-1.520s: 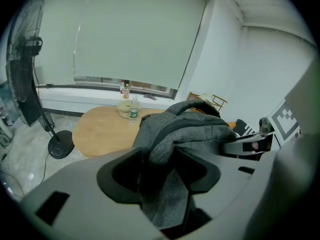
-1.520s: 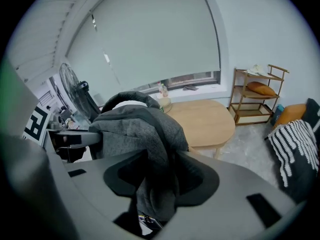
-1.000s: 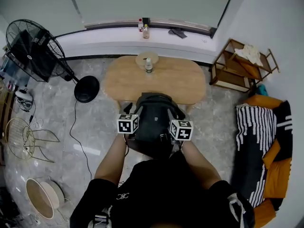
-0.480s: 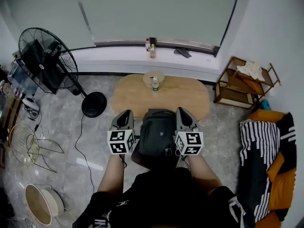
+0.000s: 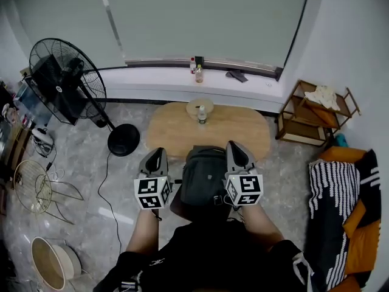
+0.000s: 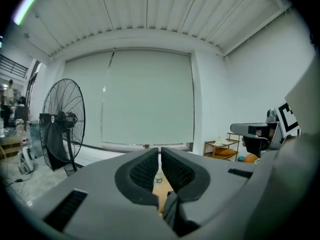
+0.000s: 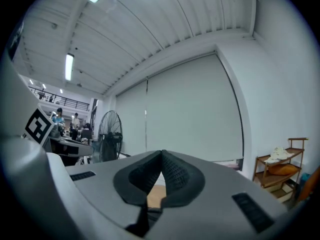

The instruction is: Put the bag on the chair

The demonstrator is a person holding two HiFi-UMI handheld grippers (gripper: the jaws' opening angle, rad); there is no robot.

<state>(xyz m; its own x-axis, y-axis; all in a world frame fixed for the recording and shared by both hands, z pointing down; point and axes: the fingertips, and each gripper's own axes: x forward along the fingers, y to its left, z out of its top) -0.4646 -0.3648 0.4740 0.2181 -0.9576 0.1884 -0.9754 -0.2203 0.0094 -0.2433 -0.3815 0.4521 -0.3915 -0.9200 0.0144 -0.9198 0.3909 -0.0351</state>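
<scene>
A dark grey backpack (image 5: 203, 178) stands upright just in front of the oval wooden table (image 5: 176, 132). It rests on a dark seat (image 5: 176, 207) that it mostly hides. My left gripper (image 5: 157, 154) is to the left of the bag and my right gripper (image 5: 234, 146) to the right, both apart from it and pointing forward. In the left gripper view the left gripper (image 6: 160, 151) is shut with nothing between its pads, and the bag's dark edge (image 6: 171, 209) lies below it. The right gripper (image 7: 161, 154) has its pads together and empty.
A small bottle (image 5: 202, 115) stands on the table's far side. A black standing fan (image 5: 67, 72) is at the left, a wooden shelf (image 5: 316, 117) at the right and a striped cushion on an orange sofa (image 5: 331, 187) nearer right. A round basket (image 5: 51, 263) sits on the floor at lower left.
Both grippers have come away from the bag's sides and now sit slightly further apart with their jaws closed. The bag stays where it was.
</scene>
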